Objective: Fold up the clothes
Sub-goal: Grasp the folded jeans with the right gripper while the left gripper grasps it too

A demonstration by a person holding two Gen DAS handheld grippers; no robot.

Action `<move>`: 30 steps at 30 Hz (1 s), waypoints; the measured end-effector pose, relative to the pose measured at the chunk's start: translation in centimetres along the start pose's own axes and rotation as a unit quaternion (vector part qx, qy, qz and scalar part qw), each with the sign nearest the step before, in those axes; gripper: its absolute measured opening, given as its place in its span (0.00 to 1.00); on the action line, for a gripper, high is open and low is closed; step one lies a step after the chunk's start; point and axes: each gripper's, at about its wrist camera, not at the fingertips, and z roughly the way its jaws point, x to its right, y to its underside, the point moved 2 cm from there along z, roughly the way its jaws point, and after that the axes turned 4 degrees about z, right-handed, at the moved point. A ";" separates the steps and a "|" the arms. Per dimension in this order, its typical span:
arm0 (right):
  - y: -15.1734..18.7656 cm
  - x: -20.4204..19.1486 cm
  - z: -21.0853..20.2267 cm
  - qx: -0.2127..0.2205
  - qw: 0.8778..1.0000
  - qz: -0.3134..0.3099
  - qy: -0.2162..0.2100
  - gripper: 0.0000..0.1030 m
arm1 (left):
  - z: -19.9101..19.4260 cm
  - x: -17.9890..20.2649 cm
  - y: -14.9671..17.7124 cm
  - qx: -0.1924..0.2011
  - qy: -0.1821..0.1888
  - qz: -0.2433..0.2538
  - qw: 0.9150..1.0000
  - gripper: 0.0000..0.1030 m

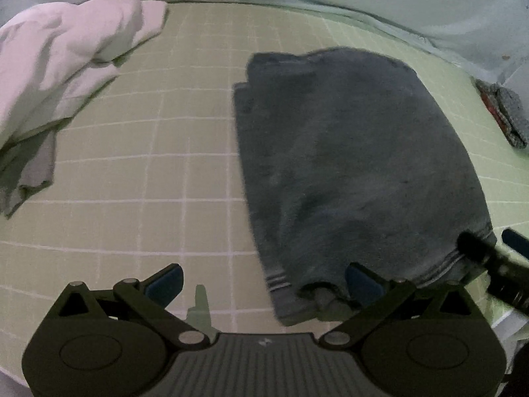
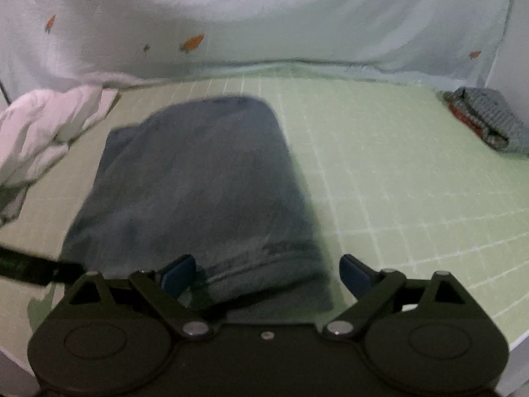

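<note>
A folded dark blue-grey garment (image 1: 357, 165) lies flat on the green gridded mat (image 1: 148, 182); it also shows in the right wrist view (image 2: 198, 182). My left gripper (image 1: 264, 281) is open at the garment's near left corner, its right fingertip touching the striped hem. My right gripper (image 2: 267, 274) is open with the garment's near hem between its fingers, gripping nothing. The right gripper's fingers (image 1: 479, 251) show at the right edge of the left wrist view.
A crumpled white and grey pile of clothes (image 1: 59, 76) lies at the mat's left, also in the right wrist view (image 2: 39, 132). A small folded grey and red cloth (image 2: 486, 122) sits at the far right. A pale sheet with orange prints (image 2: 264, 26) hangs behind.
</note>
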 end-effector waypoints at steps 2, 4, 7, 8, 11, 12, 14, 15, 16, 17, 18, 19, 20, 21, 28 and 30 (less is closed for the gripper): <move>-1.0 0.4 -0.1 0.005 1.000 0.010 -0.010 0.93 | -1.2 -0.8 -0.5 0.018 0.009 -0.016 1.000 1.00; -1.9 0.6 0.4 0.005 1.000 0.015 -0.017 0.97 | -2.0 -1.5 -1.2 0.039 0.018 -0.030 0.999 1.00; -3.0 0.7 1.8 -0.003 1.000 0.015 -0.023 0.98 | -1.7 -2.0 -2.6 0.049 0.031 -0.051 0.997 1.00; -3.4 0.8 2.4 -0.008 0.999 0.019 -0.027 0.98 | -1.2 -2.0 -3.2 0.047 0.033 -0.054 0.997 1.00; -4.6 1.1 4.3 -0.029 0.998 0.030 -0.047 0.98 | 0.7 -1.9 -4.7 0.042 0.038 -0.062 0.996 1.00; -5.0 1.1 5.1 -0.039 0.997 0.030 -0.052 0.98 | 1.3 -2.0 -5.2 0.039 0.042 -0.064 0.996 1.00; -5.7 1.2 6.7 -0.057 0.996 0.023 -0.061 0.98 | 2.8 -2.1 -6.1 0.031 0.054 -0.069 0.996 1.00; -6.0 1.3 7.5 -0.065 0.995 0.024 -0.070 0.98 | 3.5 -2.2 -6.4 0.026 0.057 -0.069 0.996 0.99; -6.3 1.4 8.2 -0.074 0.994 0.026 -0.081 0.98 | 4.3 -2.2 -6.8 0.020 0.061 -0.069 0.996 0.99; -6.6 1.5 9.0 -0.082 0.992 0.028 -0.091 0.98 | 5.0 -2.3 -7.2 0.015 0.064 -0.070 0.995 0.99; -6.7 1.6 9.6 -0.090 0.990 0.033 -0.099 0.98 | 5.6 -2.3 -7.5 0.011 0.070 -0.072 0.995 0.98; -6.9 1.7 10.3 -0.100 0.988 0.039 -0.110 0.98 | 6.2 -2.4 -7.9 0.007 0.078 -0.075 0.994 0.97; -7.0 1.7 11.2 -0.111 0.985 0.047 -0.121 0.98 | 6.8 -2.4 -8.2 0.003 0.086 -0.079 0.993 0.90; -7.0 1.7 11.9 -0.122 0.983 0.055 -0.128 0.98 | 7.1 -2.4 -8.5 0.003 0.092 -0.082 0.992 0.88; -7.0 0.5 12.9 -0.136 0.977 0.079 -0.146 0.77 | 7.4 -0.7 -9.7 0.002 0.084 -0.066 0.994 0.36; -6.8 -0.3 11.5 -0.114 0.982 0.062 -0.140 0.62 | 6.8 -0.4 -9.5 0.012 0.075 -0.053 0.996 0.26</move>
